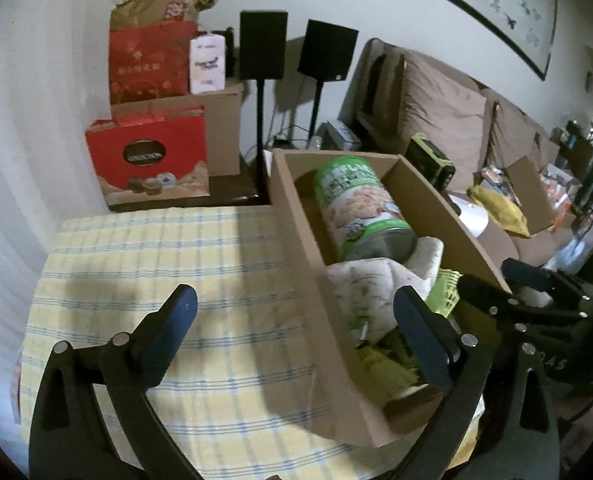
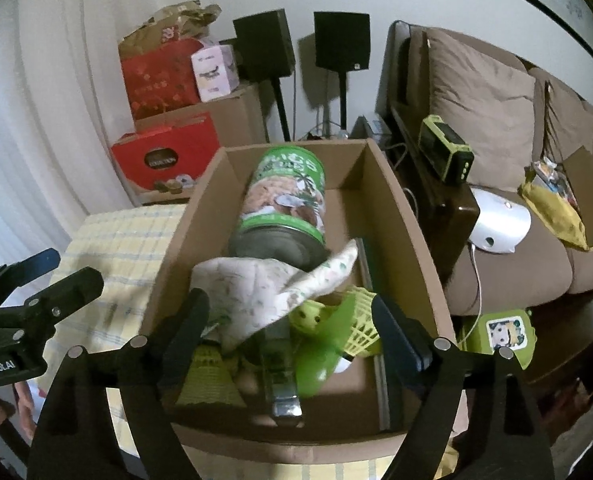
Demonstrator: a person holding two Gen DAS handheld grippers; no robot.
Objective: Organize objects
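Nearest, left gripper (image 1: 292,338): jaws spread wide and holding nothing; its left finger hung over the checked cloth, its right finger over the box's near end at about 4 o'clock in the left wrist view.
Right gripper (image 2: 292,338): jaws parted wide, nothing pinched; the fingers straddled the box's near contents without pressing on them, as far as the right wrist view showed.
Cardboard box (image 2: 410,236): open-topped, standing on the table, filling the middle of the right wrist view.
Box contents, near end: a patterned oven mitt (image 2: 256,292) lay over a green plastic piece (image 2: 328,344), with a yellow-green mesh item (image 2: 362,326) at 3 o'clock of it and a metal clip-like piece (image 2: 284,392) at 6 o'clock.
Box contents, far end: a green-labelled can (image 2: 286,204) lay on its side, its metal end toward the mitt and touching it.
Table surface: a yellow and blue checked tablecloth (image 1: 168,252), bare at 9 o'clock of the box.
Room, 11 o'clock: red gift boxes (image 1: 148,156) stacked with brown cartons against the wall.
Room, 12 o'clock: two black speakers (image 1: 262,44) on stands.
Room, 2 o'clock: a brown sofa (image 2: 492,96) with cushions and clutter, a framed picture (image 1: 492,0) above.
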